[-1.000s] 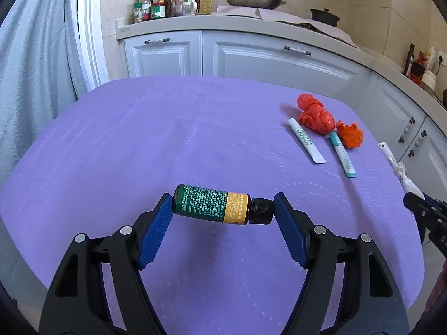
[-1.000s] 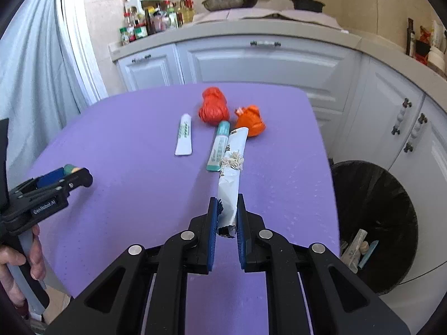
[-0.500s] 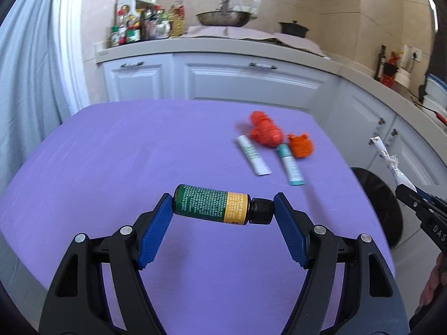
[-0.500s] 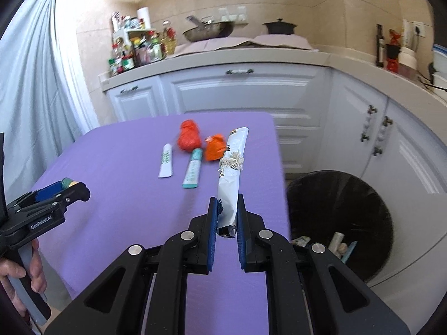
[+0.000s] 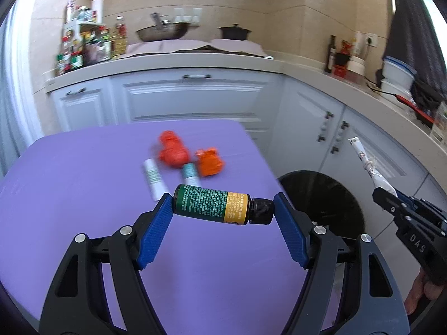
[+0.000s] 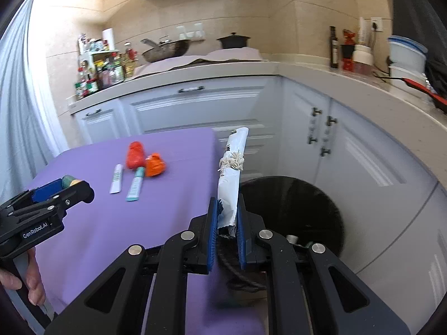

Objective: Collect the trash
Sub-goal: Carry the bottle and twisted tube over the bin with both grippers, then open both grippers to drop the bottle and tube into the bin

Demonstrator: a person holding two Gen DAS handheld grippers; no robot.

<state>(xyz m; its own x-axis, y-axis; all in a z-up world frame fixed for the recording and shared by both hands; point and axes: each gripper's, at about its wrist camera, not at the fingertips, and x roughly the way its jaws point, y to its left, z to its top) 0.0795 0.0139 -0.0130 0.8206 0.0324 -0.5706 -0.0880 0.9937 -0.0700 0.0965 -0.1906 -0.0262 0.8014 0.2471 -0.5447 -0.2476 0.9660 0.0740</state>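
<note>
**Both grippers loaded and on the way to the bin**

The left gripper (image 5: 222, 209) is clamped endwise on a small green-and-yellow bottle (image 5: 215, 208), one blue pad on its base and the other on its black cap, so the bottle lies crosswise between the jaws. It hangs above the purple table (image 5: 83, 195), near the edge that faces the black trash bin (image 5: 335, 195). The right gripper (image 6: 226, 229) has its jaws nearly together, pinching the lower end of a rolled white wrapper tied with string (image 6: 232, 167); the roll stands up and away from the jaws, with the bin's open mouth just beyond it.

Judging by this, the step in hand is the carry: two pieces are lifted and neither is yet over the bin's opening. Next, each gripper needs to be brought squarely above the bin's mouth before its jaws part, the right being the nearer.

Farther from the bin, on the table, two orange crumpled wads (image 6: 145, 159) and two small tubes (image 6: 125, 180) await collecting.
</note>
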